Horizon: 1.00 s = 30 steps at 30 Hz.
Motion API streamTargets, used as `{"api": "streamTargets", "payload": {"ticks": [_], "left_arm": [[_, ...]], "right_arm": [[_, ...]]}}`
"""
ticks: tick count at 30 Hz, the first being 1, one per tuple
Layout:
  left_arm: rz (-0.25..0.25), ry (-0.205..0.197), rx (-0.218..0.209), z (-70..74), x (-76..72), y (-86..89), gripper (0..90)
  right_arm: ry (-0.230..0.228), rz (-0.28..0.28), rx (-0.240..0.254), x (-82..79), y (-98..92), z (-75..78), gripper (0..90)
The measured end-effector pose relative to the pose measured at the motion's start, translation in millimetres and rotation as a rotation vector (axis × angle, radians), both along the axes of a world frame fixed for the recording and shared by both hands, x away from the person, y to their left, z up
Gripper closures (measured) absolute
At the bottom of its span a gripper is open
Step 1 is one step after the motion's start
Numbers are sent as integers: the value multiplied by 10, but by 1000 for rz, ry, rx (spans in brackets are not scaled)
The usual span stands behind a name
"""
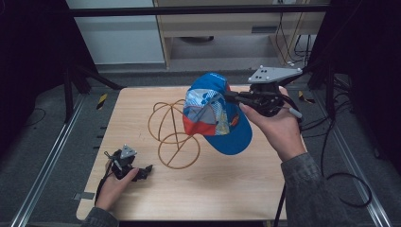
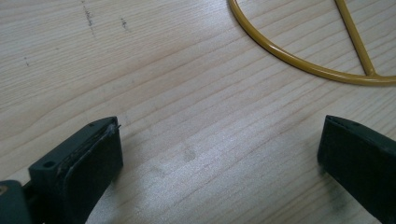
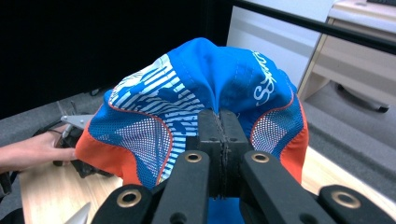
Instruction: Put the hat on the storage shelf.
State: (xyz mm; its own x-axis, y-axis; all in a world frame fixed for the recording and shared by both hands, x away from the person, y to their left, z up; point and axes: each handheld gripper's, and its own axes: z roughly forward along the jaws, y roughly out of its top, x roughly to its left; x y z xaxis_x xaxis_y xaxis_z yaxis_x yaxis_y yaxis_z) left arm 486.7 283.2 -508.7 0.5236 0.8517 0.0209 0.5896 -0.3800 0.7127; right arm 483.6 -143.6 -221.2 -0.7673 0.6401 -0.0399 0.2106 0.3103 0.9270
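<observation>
Two grippers are in play. Nearest, at lower left of the high view, the left gripper [image 1: 142,171] rests on the table [image 1: 222,189] with jaws spread and nothing between them. At centre, the wire stand [image 1: 172,135] sits unsecured. Farther, at upper right, the right gripper [image 1: 231,98] is clamped on a pinch of fabric of the cap [image 1: 215,113], held in the air above the stand. Risk: the thin fold may slip from the jaws, dropping the cap; lowering it off-centre could push or tip the loose stand.

Blue cap [image 1: 218,113] with white stripes, orange panels; yellow wire stand [image 1: 171,135]
</observation>
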Motion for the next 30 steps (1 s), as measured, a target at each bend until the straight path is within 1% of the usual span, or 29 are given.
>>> {"api": "streamTargets", "payload": {"ticks": [10, 18, 24, 30], "left_arm": [[4, -3, -3, -2, 0, -3, 0], [4, -2, -3, -1, 1, -3, 0], [2, 1, -1, 1, 0, -1, 0], [-1, 5, 2, 5, 1, 2, 0]], "right_arm": [[-37, 17, 21, -36, 211, 148, 900], [-38, 40, 40, -4, 391, 191, 900], [-51, 60, 43, -8, 514, 256, 900], [-47, 67, 34, 29, 611, 258, 900]]}}
